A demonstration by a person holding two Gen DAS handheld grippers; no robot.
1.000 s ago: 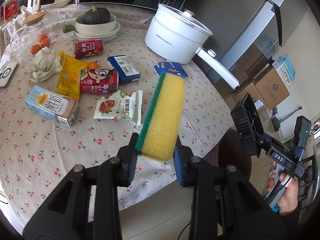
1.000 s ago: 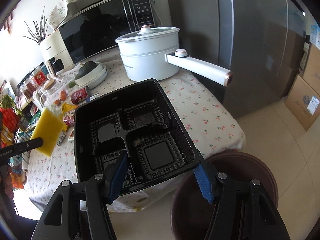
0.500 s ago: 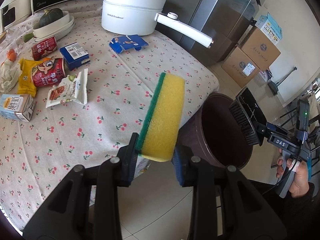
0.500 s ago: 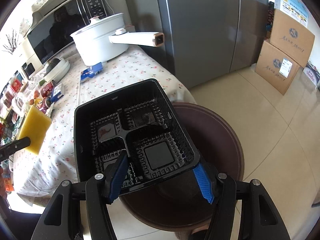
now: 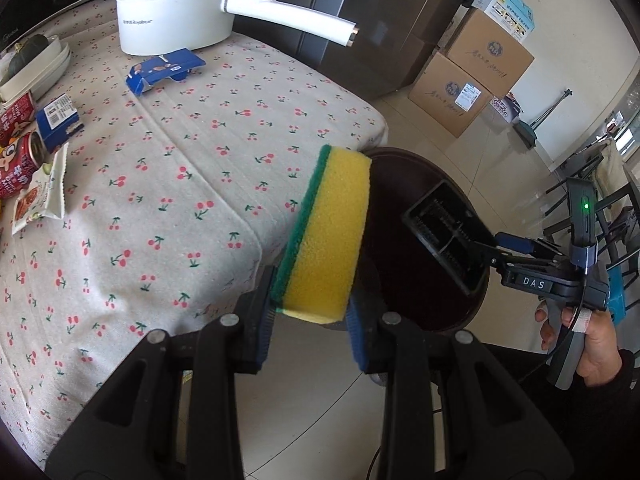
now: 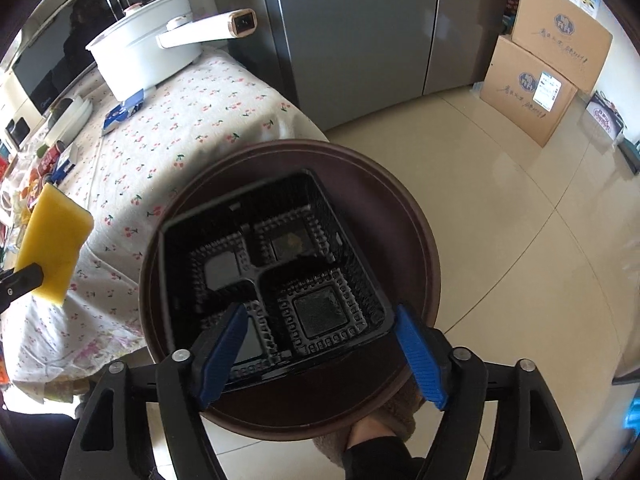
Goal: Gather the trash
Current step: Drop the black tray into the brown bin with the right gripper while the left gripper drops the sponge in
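Black two-finger left gripper (image 5: pixel 310 330), blue ribbed fingers (image 5: pixel 356 340), silver screws, right gripper (image 6: pixel 320 354) marked "DAS", green light, dark sleeve (image 5: pixel 600 400)

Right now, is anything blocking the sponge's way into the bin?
Partly. The black tray sits over the bin's mouth between the right gripper's just-opened jaws. The sponge, in the left gripper, is beside it.

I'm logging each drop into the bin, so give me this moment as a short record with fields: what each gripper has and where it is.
left gripper: shut on the yellow-green sponge, beside the table edge
right gripper: jaws have just been opening; open, black tray between them
black tray position: over the mouth of the brown bin
bin location: on the floor, by the table
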